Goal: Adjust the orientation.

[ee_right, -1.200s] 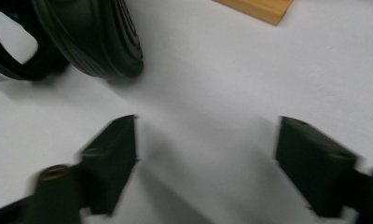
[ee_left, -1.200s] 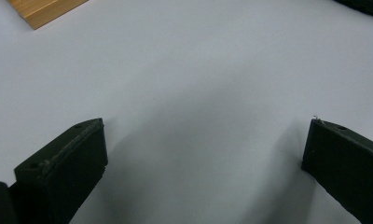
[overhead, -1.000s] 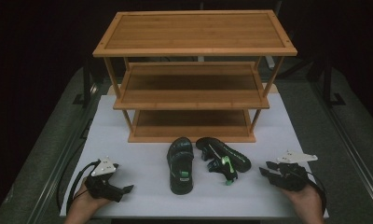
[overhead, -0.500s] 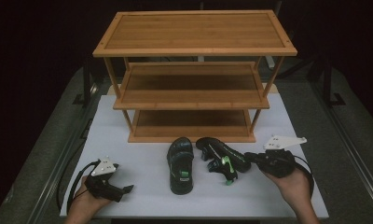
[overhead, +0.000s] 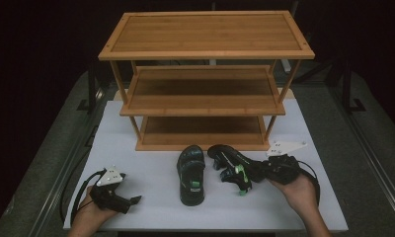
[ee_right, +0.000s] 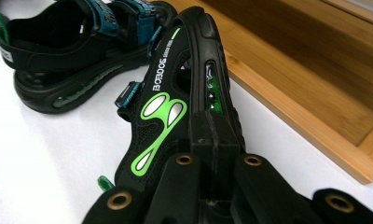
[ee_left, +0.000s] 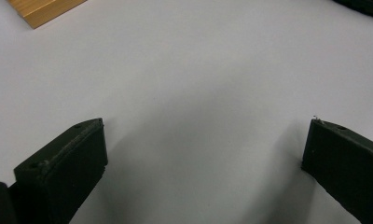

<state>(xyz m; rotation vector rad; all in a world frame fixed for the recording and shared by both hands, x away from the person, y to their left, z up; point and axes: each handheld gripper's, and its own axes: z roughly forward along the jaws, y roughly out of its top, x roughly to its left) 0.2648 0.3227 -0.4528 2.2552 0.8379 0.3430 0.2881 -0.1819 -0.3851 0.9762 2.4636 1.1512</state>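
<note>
Since the earlier frames, the right gripper [overhead: 257, 170] has travelled in from the table's right edge to the right-hand sandal [overhead: 230, 164], and its jaws have just been closing, with the sandal's sole edge between them. They now pinch that edge tight in the right gripper view, where the sandal [ee_right: 175, 107] sits tipped on its side, green markings upward, so the thin rim offers the pads a firm bite. It lies just in front of the wooden shoe rack [overhead: 205, 79], close to the lowest shelf, probably its destination. Beside it, the other sandal [overhead: 191, 174] stands flat on its sole on the white table [overhead: 136, 158], untouched. Near the table's front left corner, the left gripper [overhead: 131, 201] rests low, jaws spread wide over bare tabletop with nothing between them, seemingly waiting its turn.
</note>
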